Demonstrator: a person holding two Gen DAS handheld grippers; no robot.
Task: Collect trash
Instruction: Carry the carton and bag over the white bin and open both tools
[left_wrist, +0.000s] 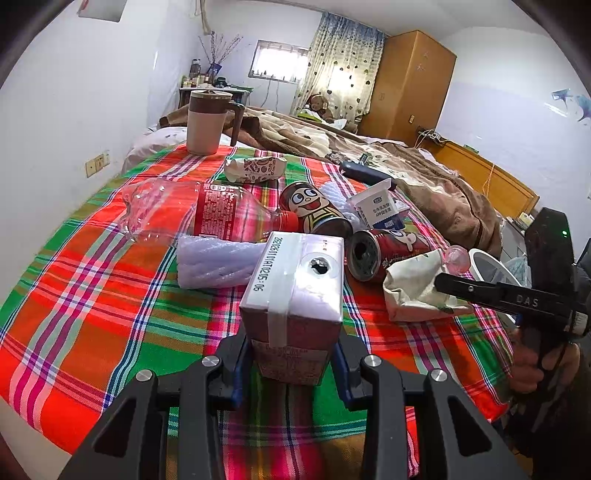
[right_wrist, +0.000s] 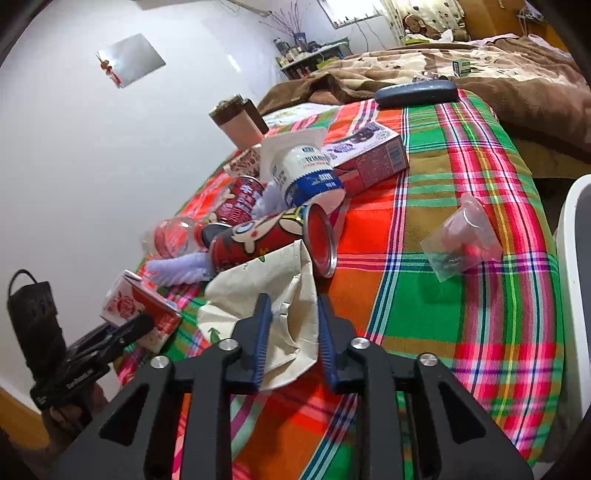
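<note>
My left gripper is shut on a pink-and-white drink carton with a punched straw hole, standing upright on the plaid cloth. In the right wrist view the same carton shows at the left. My right gripper has its blue pads against a crumpled cream paper wrapper lying at the front of the trash pile. In the left wrist view that wrapper lies at the right with a black finger on it.
The pile holds a clear bottle, two red cans, a yogurt cup, foam wrap and a purple carton. A small plastic bag lies apart. A white bin stands at the bed's right edge, a mug at the back.
</note>
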